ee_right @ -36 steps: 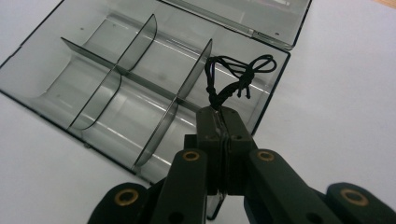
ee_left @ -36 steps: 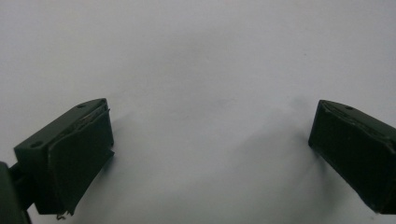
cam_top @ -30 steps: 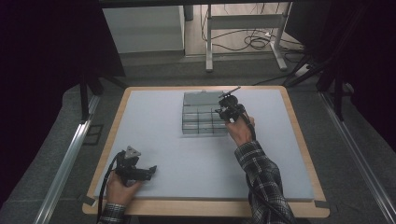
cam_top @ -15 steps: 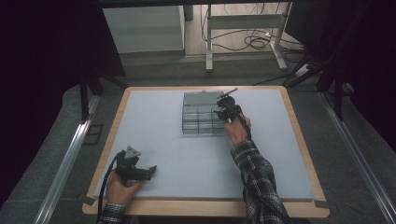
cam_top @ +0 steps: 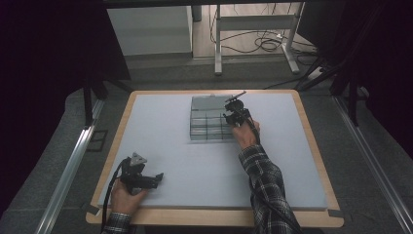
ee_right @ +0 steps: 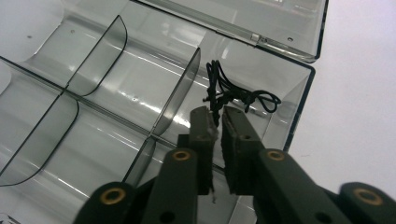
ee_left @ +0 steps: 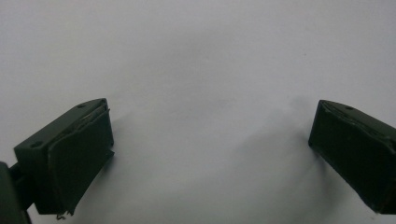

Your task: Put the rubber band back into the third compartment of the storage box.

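The right gripper (ee_right: pixel 215 122) is hanging over the organiser (cam_top: pixel 207 118), its jaws just easing apart around a black wire (ee_right: pixel 233 95) dangling into the box's corner compartment, apparently dropping it there. The left gripper (cam_top: pixel 157 178) is resting released, well apart from the box, waiting.

1. I see a lab-like recording bay: dark curtains (cam_top: pixel 53 44) enclose the padded worktable (cam_top: pixel 302 161).
2. Loose cables (cam_top: pixel 258 44) cross the floor behind, beside a metal frame (cam_top: pixel 253 24).
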`<state>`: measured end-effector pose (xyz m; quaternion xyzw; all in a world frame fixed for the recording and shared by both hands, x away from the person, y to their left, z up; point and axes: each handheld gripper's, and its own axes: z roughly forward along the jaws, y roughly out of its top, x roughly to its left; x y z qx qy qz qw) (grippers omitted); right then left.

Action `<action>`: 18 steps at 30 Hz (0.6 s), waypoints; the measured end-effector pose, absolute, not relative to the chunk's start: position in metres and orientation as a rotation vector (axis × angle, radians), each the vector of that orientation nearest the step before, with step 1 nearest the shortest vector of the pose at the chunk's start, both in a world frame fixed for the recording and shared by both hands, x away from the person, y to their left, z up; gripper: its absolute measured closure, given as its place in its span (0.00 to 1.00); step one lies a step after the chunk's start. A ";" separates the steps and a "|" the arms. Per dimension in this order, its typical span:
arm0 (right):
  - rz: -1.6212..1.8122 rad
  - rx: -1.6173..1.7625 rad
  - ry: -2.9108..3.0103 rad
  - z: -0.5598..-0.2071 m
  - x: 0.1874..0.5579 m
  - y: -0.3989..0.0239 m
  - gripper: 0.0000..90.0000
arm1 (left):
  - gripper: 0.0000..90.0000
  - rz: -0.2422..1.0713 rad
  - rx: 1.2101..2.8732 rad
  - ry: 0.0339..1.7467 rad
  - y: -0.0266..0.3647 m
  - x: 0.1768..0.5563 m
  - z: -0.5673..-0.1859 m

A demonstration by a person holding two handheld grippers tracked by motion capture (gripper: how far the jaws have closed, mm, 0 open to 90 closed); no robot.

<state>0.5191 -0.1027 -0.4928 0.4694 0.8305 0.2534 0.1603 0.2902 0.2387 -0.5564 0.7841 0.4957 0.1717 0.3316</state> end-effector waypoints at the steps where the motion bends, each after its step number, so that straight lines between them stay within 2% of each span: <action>1: 0.724 1.341 2.372 -0.493 0.519 -0.103 0.89 | 0.00 0.449 2.049 1.295 0.239 0.290 -0.556; 7: 0.744 1.328 2.372 -0.485 0.515 -0.103 0.84 | 0.00 0.449 2.054 1.293 0.239 0.290 -0.556; 18: 0.770 1.317 2.366 -0.475 0.507 -0.110 0.81 | 0.00 0.449 2.053 1.294 0.239 0.290 -0.556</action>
